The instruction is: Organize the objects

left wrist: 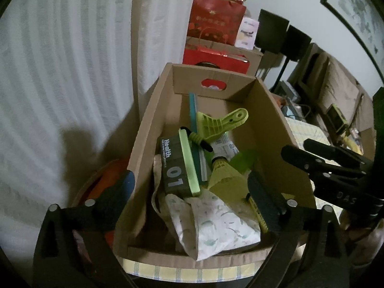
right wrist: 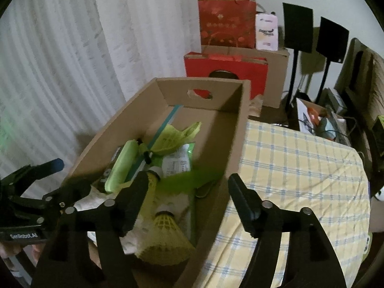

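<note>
Cardboard box (left wrist: pixel 153 129): open-topped, filling the middle of both views; it sits on the bench at its left side, a handle cutout in the far wall.
Bench (right wrist: pixel 300 168): covered by a yellow and blue checked cloth, taking up the right half of the right wrist view.
Curtain (left wrist: pixel 60 72): white, ribbed, filling the left of both frames.
Red gift bags (right wrist: pixel 225 24): stacked with brown cartons behind the box, top centre.
Printed cloth (left wrist: pixel 216 223): white with a pale green pattern, crumpled in the near end of the box.
Dark "Health 01" box (left wrist: pixel 171 165): lies in the box centre, a pale green bar (left wrist: pixel 189 163) along its right edge.
Green clip (left wrist: pixel 220 122): large, plastic, raised above the other contents, centre of the left wrist view.
Shuttlecocks (right wrist: pixel 165 235): yellow; one lies in the near end of the box, another further in.
Left gripper (left wrist: pixel 192 189): fingers spread wide, empty, straddling the box's left wall, low in frame.
Right gripper (right wrist: pixel 187 204): fingers spread wide, empty, straddling the box's right wall.
</note>
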Available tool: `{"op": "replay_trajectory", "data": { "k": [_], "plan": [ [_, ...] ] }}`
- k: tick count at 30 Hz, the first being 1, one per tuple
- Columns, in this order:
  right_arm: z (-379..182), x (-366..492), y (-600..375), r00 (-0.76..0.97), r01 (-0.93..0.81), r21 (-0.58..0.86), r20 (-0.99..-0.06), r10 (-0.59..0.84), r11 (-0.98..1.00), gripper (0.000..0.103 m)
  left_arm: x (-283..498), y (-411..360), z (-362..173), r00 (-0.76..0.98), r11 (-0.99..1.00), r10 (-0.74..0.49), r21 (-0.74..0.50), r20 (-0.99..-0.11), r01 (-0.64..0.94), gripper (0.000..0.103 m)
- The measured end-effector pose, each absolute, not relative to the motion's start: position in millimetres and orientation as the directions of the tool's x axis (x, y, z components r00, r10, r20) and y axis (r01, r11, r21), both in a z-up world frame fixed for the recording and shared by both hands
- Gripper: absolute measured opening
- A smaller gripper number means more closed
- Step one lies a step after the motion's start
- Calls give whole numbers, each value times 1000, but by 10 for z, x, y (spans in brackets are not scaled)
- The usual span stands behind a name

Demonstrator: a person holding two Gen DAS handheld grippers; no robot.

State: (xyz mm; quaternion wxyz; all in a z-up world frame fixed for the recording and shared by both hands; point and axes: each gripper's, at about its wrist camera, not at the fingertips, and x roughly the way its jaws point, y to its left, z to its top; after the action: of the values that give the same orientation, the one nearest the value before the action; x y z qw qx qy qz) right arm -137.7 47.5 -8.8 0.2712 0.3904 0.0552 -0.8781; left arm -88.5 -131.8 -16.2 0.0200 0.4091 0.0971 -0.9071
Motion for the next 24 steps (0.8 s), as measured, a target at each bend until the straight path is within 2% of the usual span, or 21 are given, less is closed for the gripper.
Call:
{"op": "replay_trajectory", "data": {
  "k": [2,9,13,19,21,24],
  "plan": [
    [-81,-1357,528,-557,508,110,-714,-424,-854,80,-866,-1296,-148,-666,-981,46,-159,-745,110,96],
    [-35,-1211,778,-594,482,97,-695,-406,-871,88,-776,-1173,-88,-671,-985,43,-144,-740,95,96],
    [5,-1119,939,-627,454,73,-682,-377,-888,101,-713,-1094,-49,-676,-986,53,-148,-735,83,96],
    [68,-947,1137,-680,408,20,-661,-318,-913,102,-592,-913,1,-679,-988,59,-141,-732,66,97],
    [66,-902,1232,-686,391,26,-658,-310,-920,102,-543,-862,15,-684,-987,61,-146,-727,68,103],
    [59,-846,1356,-689,366,41,-660,-300,-930,102,-473,-793,32,-693,-985,63,-155,-719,71,103]
  ]
}}
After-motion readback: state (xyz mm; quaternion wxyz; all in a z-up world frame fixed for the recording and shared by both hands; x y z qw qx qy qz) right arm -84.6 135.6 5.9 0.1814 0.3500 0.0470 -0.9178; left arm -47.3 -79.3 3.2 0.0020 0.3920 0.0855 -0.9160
